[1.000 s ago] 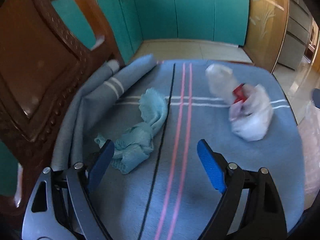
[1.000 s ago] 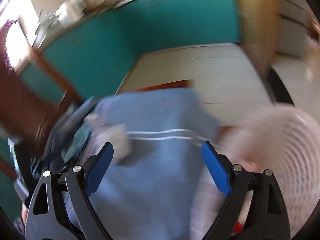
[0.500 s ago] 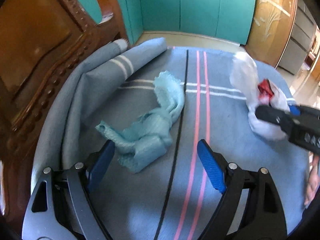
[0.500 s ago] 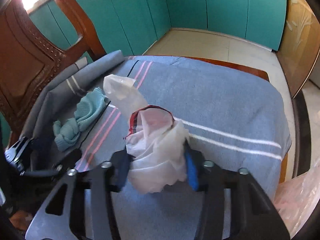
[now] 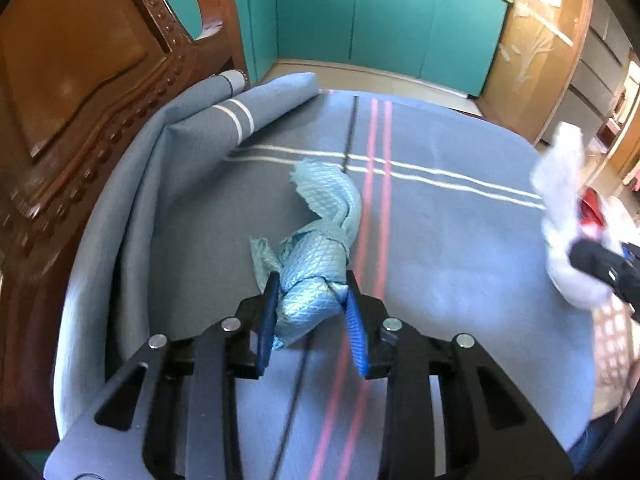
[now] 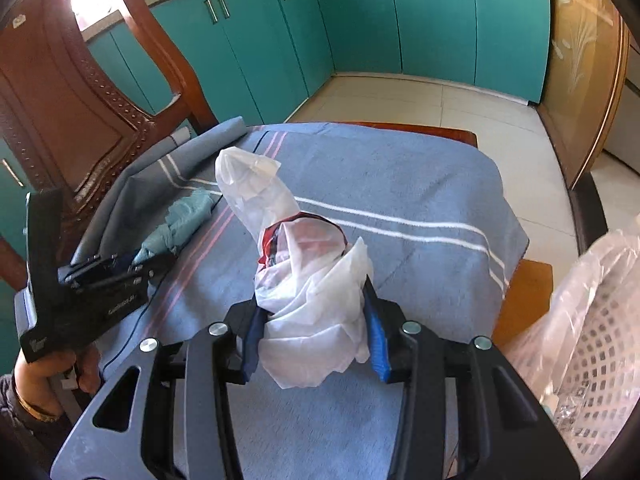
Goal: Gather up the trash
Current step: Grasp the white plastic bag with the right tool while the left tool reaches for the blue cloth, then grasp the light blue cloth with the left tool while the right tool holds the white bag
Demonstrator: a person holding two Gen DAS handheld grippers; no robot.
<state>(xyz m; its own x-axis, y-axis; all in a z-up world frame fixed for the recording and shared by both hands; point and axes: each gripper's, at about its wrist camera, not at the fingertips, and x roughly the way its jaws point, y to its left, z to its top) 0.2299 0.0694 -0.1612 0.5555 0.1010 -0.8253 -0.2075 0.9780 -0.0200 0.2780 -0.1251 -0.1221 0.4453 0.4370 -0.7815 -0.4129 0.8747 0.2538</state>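
Note:
A crumpled teal cloth [image 5: 320, 248] lies on the blue striped blanket [image 5: 440, 248]. My left gripper [image 5: 310, 280] has its jaws closing on the cloth's near end, and both blue pads press its sides. A white plastic bag [image 6: 304, 264] with a red-edged wrapper inside sits between the pads of my right gripper [image 6: 314, 304], which is shut on its lower bunch. The left wrist view shows that bag [image 5: 560, 184] at the far right, gripped by the right gripper [image 5: 600, 268]. The right wrist view shows the left gripper [image 6: 120, 268] at the teal cloth [image 6: 180, 220].
A carved wooden chair back [image 5: 80, 80] rises along the left, with the blanket bunched against it. A white lattice basket lined with clear plastic [image 6: 592, 320] stands at the right, beside the blanket's edge. Teal cabinets [image 6: 400, 20] and a tiled floor lie beyond.
My left gripper has gone forward and down onto the teal cloth, and its jaws have closed around it. The right gripper, holding the white bag, has shifted to the right.

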